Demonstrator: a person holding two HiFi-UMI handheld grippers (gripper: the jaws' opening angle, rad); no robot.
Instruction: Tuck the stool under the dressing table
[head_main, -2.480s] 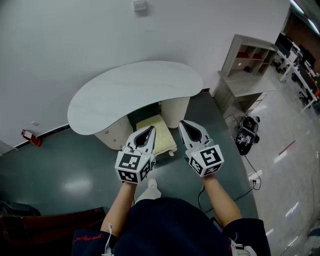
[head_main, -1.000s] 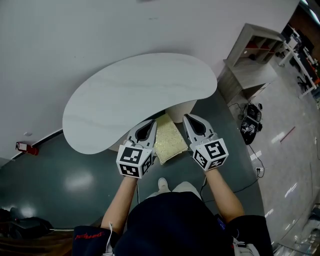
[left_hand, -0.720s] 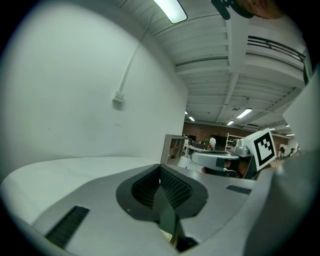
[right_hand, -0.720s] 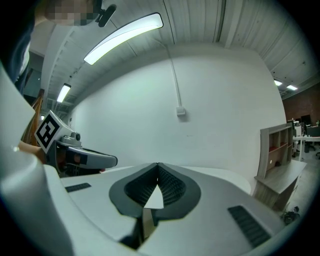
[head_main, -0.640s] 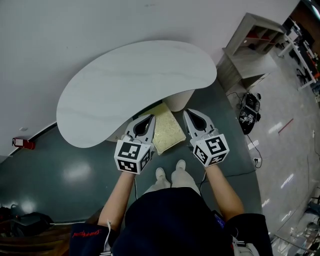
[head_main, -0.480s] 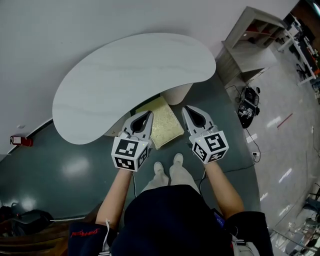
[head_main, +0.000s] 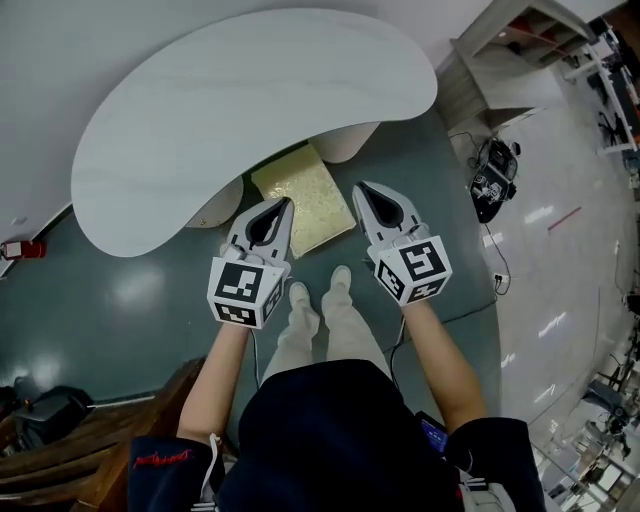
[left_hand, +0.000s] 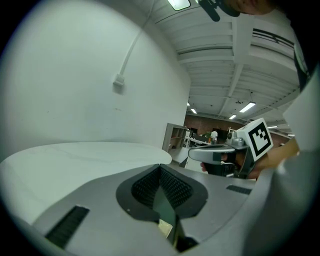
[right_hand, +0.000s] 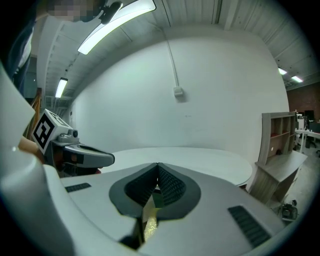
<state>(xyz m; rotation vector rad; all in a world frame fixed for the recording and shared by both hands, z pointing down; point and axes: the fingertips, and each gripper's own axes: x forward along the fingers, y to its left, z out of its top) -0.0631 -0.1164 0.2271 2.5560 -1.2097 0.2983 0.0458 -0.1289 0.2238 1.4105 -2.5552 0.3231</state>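
Note:
The white kidney-shaped dressing table (head_main: 240, 100) fills the top of the head view. The stool (head_main: 303, 200), with a cream square cushion, stands on the floor at the table's front edge. Its far end is hidden under the top and most of the cushion shows. My left gripper (head_main: 284, 203) is held above the floor just left of the cushion, shut and holding nothing. My right gripper (head_main: 361, 188) is just right of the cushion, also shut and holding nothing. In the left gripper view the jaws (left_hand: 160, 166) meet over the tabletop (left_hand: 75, 155). The right gripper view shows the same (right_hand: 158, 164).
The person's feet (head_main: 316, 285) stand right behind the stool. A wooden shelf unit (head_main: 520, 45) is at the back right, with a black device (head_main: 490, 180) and cables on the floor. A red object (head_main: 20, 248) lies at the left wall. Dark wooden furniture (head_main: 90, 440) is at the lower left.
The table and stool have slid up in the head view, and the person's legs and feet have come into sight below the grippers. Both grippers stay shut either side of the cushion.

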